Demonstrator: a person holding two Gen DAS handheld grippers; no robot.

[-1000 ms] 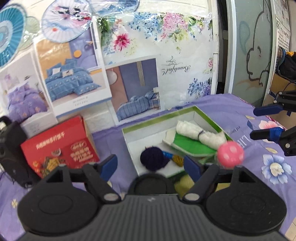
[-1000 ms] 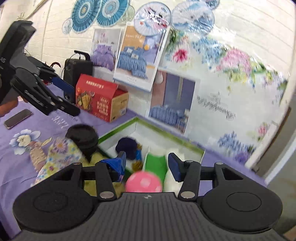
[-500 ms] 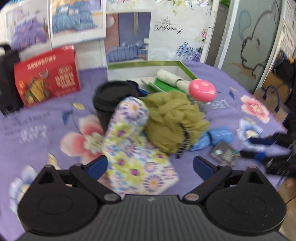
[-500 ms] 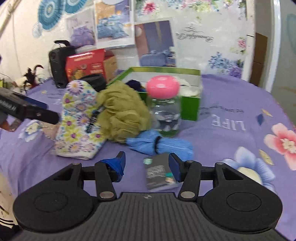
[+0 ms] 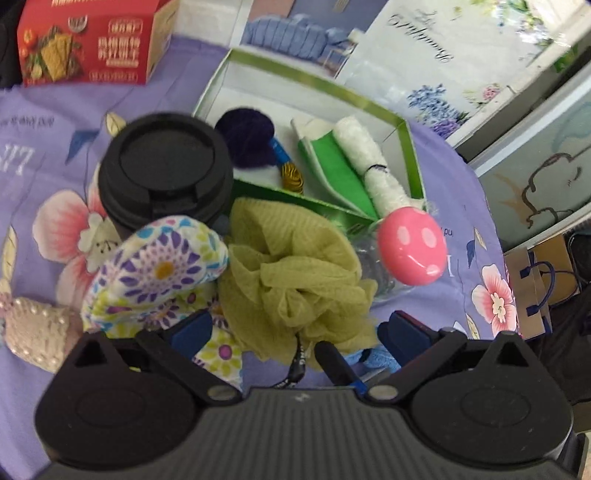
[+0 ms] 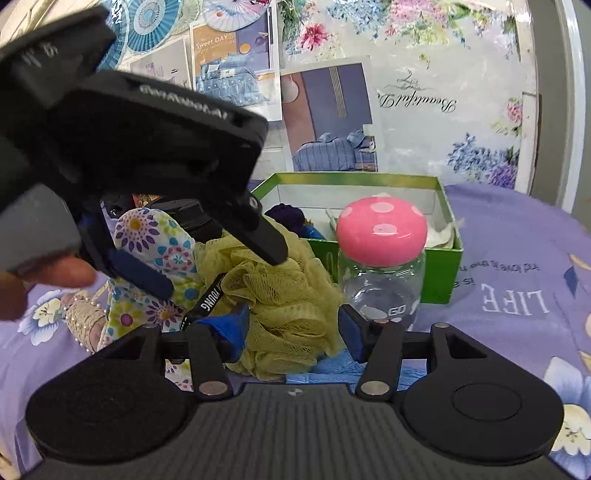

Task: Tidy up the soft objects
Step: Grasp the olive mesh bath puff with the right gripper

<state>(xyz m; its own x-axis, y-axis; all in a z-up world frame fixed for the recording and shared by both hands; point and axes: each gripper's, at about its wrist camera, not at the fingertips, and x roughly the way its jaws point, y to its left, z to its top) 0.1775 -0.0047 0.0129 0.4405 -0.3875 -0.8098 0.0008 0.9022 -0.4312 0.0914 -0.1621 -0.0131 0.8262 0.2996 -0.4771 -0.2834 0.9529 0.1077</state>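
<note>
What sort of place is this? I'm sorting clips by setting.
Probably a bedding shop or home-textile showroom, not a home: packaged bedding sets line the wall, paper parasols hang above them, and the clutter sits on a floral purple cloth.

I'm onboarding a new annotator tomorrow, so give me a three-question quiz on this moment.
1. True or false: the green box is empty.
2. What sits between the left gripper's open fingers: A) black cup B) olive mesh pouf C) red carton?
3. Fill in: the clear jar has a ____ spotted lid.

Key: 1 false, it holds yarn and rolled cloth; 2 B; 3 pink.
</note>
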